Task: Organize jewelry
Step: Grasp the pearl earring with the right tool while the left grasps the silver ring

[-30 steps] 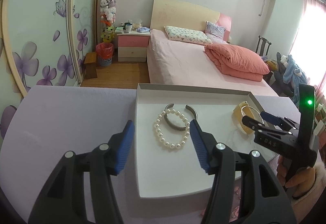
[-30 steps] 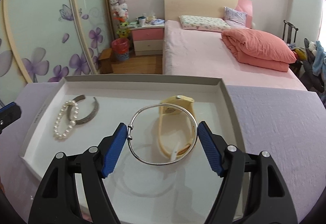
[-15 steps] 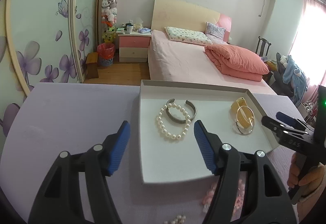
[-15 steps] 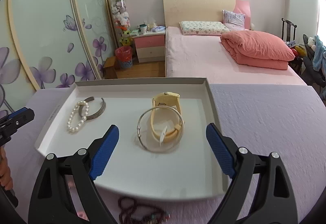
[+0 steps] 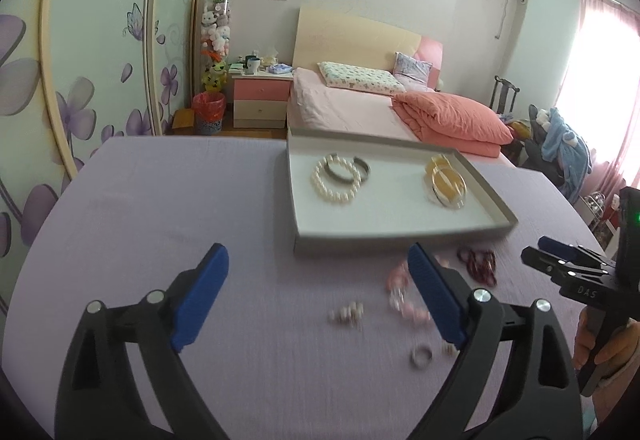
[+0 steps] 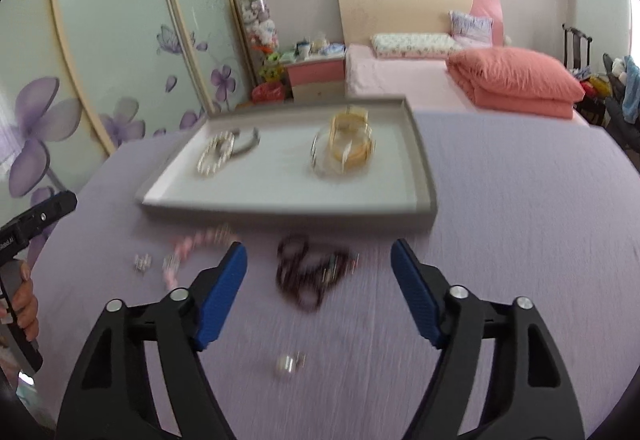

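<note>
A grey tray (image 5: 400, 234) on the purple table holds a pearl bracelet (image 5: 334, 182), a silver cuff (image 5: 362, 170), and a silver hoop (image 6: 320, 160) leaning on a yellow bangle (image 6: 352, 148). In front of the tray lie a pink bead bracelet (image 5: 404, 292), a dark bead strand (image 6: 312, 272), small pearl pieces (image 5: 346, 314) and a silver ring (image 6: 288, 362). My left gripper (image 5: 316, 256) hovers over bare table, its jaws opening and empty. My right gripper (image 6: 318, 248) hangs above the dark strand without touching it, its jaws closing.
The purple table (image 5: 160, 220) stretches bare to the left of the tray. A person's hand (image 5: 612, 344) holds the right gripper's handle at the right edge. Beyond the table stand a pink bed (image 5: 360, 108) and a flowered wardrobe (image 5: 80, 80).
Both grippers drew back from the tray toward the near table. The right one let go of the silver hoop, which now rests on the yellow bangle. The left jaws spread wider.
</note>
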The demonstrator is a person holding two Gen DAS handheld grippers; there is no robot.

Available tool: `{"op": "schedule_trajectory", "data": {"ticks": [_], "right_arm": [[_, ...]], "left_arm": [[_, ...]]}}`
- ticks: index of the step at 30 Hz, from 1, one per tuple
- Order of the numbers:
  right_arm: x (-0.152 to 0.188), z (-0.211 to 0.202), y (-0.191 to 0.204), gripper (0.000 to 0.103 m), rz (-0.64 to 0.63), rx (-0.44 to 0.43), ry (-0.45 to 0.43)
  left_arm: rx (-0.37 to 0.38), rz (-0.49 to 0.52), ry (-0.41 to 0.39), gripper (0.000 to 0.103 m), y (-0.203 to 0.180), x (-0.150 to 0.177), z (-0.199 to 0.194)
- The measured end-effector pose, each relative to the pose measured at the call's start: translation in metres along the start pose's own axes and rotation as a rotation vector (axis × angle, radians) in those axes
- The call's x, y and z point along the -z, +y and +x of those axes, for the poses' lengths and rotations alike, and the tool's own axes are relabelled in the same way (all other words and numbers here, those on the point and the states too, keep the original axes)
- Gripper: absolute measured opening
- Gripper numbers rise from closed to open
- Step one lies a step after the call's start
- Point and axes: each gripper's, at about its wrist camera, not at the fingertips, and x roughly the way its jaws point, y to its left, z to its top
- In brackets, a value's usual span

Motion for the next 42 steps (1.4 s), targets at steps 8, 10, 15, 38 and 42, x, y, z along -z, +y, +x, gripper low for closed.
{"op": "schedule_trajectory", "data": {"ticks": [8,10,15,38,42], "right_arm": [[0.042,-0.001,0.008,0.058,-0.036,-0.006,0.094],[0.049,0.0,0.01,0.055,-0.036,-0.013,0.115],[0.054,0.004,0.017,0.05,-0.049,0.001,0.128],[0.052,0.008,0.026,0.014,-0.082,0.078,0.13],[0.051,0.004,0.009,0.014,-0.016,0.059,0.133]], "left_arm": [[0.049,0.014,0.042,0.091,-0.007,0.043,-0.02],[0.052,0.036,0.047,0.091,-0.012,0.049,-0.023],[0.061,0.067,0.055,0.091,-0.023,0.062,-0.027],[0.051,0.145,0.111,0.091,-0.049,0.074,-0.007],[0.037,0.194,0.131,0.091,-0.063,0.077,0.003]]}}
